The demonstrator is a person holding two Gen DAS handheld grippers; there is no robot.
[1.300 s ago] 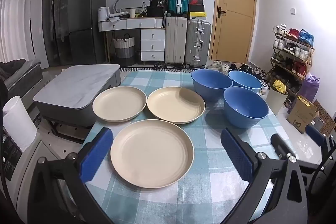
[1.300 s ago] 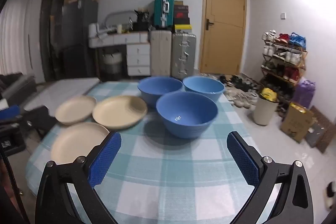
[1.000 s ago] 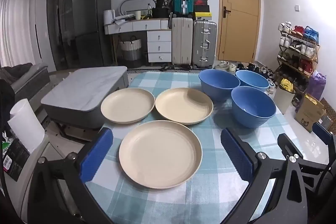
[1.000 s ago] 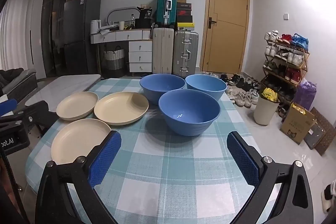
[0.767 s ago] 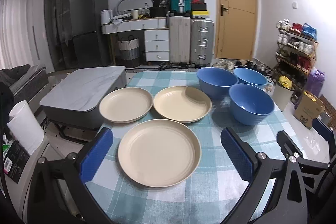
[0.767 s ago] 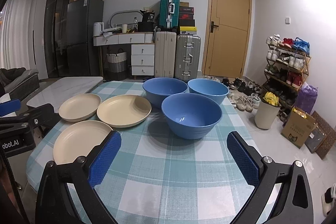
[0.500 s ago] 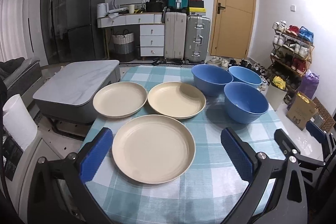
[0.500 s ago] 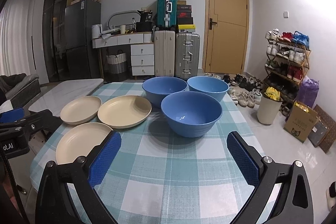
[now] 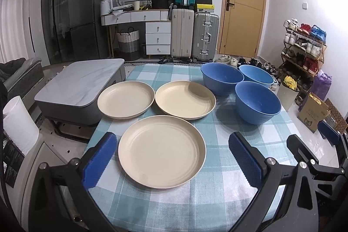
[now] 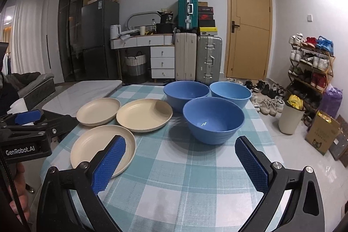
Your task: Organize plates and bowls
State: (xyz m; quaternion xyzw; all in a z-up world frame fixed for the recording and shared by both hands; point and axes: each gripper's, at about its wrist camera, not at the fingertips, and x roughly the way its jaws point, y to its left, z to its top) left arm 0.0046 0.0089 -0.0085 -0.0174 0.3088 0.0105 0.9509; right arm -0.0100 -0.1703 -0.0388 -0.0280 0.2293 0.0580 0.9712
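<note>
Three cream plates lie on the checked tablecloth (image 9: pixel 217 145): a near plate (image 9: pixel 162 151), a far left plate (image 9: pixel 125 99) and a far middle plate (image 9: pixel 185 99). Three blue bowls stand to their right: the nearest bowl (image 9: pixel 257 102), a back left bowl (image 9: pixel 221 78) and a back right bowl (image 9: pixel 256 76). My left gripper (image 9: pixel 171 158) hangs open just before the near plate, holding nothing. My right gripper (image 10: pixel 180 160) is open and holds nothing, in front of the nearest bowl (image 10: pixel 213 120), with the near plate (image 10: pixel 102 149) at its left.
A grey marble-topped low table (image 9: pixel 80 86) stands left of the table. Suitcases (image 9: pixel 193 36), a drawer unit and a fridge line the far wall. A shoe rack (image 9: pixel 304 47), a white bin (image 10: pixel 290 116) and a cardboard box (image 9: pixel 313 116) sit on the floor at the right.
Both grippers have shifted only slightly in view; the plates and bowls stay where they were. Both stay open.
</note>
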